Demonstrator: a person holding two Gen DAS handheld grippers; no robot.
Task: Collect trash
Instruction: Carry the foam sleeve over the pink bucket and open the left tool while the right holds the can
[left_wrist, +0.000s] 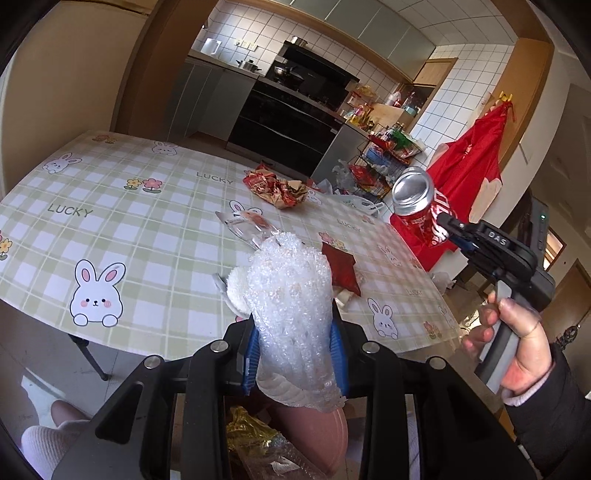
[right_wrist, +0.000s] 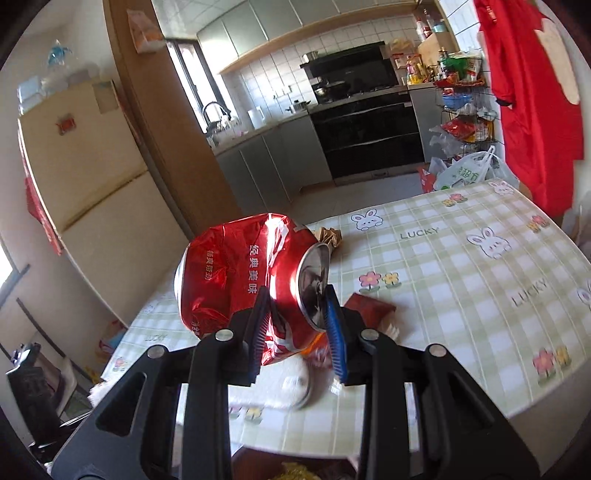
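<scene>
The left gripper (left_wrist: 295, 343) has its blue-padded fingers (left_wrist: 252, 363) pressed narrowly on a wad of bubble wrap (left_wrist: 291, 302), which sticks up and forward between them, above the near edge of the surface (left_wrist: 155, 221). The right gripper (right_wrist: 297, 332) has its fingers (right_wrist: 335, 332) clamped on a crushed red can (right_wrist: 251, 280), gripping it near its silver top end; in the left wrist view the same can (left_wrist: 419, 201) hangs in the air beyond the right edge of the surface, with the person's right hand (left_wrist: 517, 347) on the handle.

The surface, covered in a green check cloth with rabbits and flowers, still carries trash: a crumpled red and gold wrapper (left_wrist: 279, 186) near the far edge, a clear plastic package (left_wrist: 247, 227) near the middle, and a dark red packet (left_wrist: 341, 269) just behind the bubble wrap. A white fluffy piece (left_wrist: 236, 291) lies just left of the wrap.

The left half of the surface is bare cloth, with open room out to its rounded left and near edges. Beyond the far edge, open floor runs to the black oven (left_wrist: 288, 122). Below the left gripper, off the near edge, sits a pink bin (left_wrist: 314, 435) with gold foil (left_wrist: 247, 432) inside. A red garment (left_wrist: 469, 166) hangs off to the right, near the raised can.
</scene>
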